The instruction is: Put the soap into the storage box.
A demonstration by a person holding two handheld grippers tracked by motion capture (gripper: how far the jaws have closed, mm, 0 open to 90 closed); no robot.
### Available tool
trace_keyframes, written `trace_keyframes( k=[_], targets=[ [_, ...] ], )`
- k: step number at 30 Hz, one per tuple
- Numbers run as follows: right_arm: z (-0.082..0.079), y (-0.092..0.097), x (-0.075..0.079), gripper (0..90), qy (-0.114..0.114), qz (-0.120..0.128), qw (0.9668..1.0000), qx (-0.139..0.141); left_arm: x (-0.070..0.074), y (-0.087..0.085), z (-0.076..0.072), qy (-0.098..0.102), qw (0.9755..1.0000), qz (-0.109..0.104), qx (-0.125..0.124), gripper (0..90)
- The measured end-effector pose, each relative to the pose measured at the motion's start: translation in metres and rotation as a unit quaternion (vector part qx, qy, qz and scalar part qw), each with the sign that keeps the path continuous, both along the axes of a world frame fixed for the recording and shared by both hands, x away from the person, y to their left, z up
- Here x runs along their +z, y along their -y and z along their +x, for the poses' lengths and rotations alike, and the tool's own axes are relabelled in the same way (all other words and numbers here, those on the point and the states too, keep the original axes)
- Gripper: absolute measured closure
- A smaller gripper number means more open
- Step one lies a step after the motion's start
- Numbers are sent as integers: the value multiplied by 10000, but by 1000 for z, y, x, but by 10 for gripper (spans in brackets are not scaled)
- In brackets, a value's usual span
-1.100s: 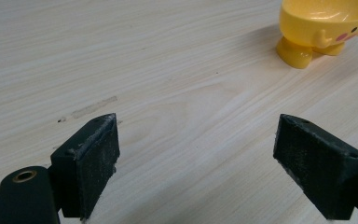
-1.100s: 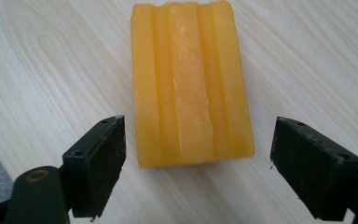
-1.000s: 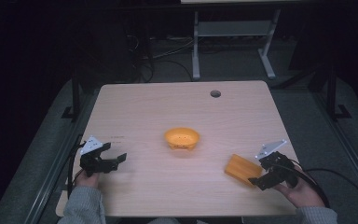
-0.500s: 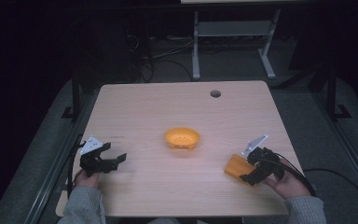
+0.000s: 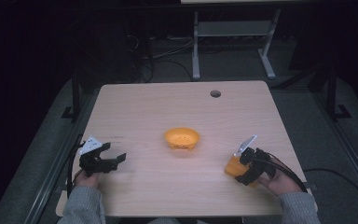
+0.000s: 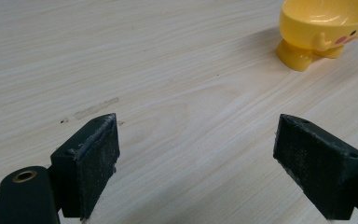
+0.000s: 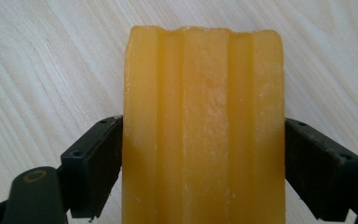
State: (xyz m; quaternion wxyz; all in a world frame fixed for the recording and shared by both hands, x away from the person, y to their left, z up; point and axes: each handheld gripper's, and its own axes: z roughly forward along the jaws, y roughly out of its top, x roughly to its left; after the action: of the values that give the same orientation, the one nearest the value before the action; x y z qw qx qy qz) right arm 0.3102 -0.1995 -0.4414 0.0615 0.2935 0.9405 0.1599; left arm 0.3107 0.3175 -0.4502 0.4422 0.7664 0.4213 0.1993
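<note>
- Here we see a light wooden desk [image 5: 168, 196] from the high view, with a person's two forearms in grey sleeves coming in at its near edge.
- Near the middle of the desk stands a small yellow bowl [image 5: 182, 138]; in the left gripper view it shows short feet and a duck-like face on its side [image 6: 324, 28].
- The left gripper [image 5: 116, 160] sits at the near left part of the desk, well apart from the bowl, and points roughly toward the desk's centre.
- In the left gripper view its jaws stand wide apart with nothing but bare wood grain between them; the bowl lies farther off, toward the upper right of that view.
- The right gripper [image 5: 238, 169] is at the near right part of the desk, held in the person's right hand [image 5: 279, 179].
- An orange ridged block [image 5: 233, 166] lies on the desk right at that gripper's tip.
- In the right gripper view the block [image 7: 204, 126] is translucent orange-yellow with lengthwise ribs, and it stands between the two jaws, one on each of its long sides.
- Both jaws sit right against the block's sides; we cannot tell whether they press on it or only bracket it.
- A round cable hole [image 5: 215, 93] shows near the desk's far edge.
- Beyond the desk we make out the white legs of another frame [image 5: 196, 46] on a dark floor.
</note>
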Motion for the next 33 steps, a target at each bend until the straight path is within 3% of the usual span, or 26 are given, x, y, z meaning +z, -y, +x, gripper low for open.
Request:
trace_keyframes(
  k=[14, 22, 28, 33],
  targets=[
    [1, 0, -6, 203, -49, -160, 9998, 72, 0, 0, 0, -12, 10000, -18, 7, 138],
    [-1, -3, -4, 211, -135, -202, 9993, 289, 1, -1, -1, -13, 10000, -42, 26, 138],
    [0, -5, 6, 211, -79, -136, 9992, 378, 1, -1, -1, -12, 10000, -54, 32, 138],
    [6, -12, 21, 211, 94, -134, 9988, 460, 1, -1, -1, -4, 9999, -109, 52, 138]
  ],
)
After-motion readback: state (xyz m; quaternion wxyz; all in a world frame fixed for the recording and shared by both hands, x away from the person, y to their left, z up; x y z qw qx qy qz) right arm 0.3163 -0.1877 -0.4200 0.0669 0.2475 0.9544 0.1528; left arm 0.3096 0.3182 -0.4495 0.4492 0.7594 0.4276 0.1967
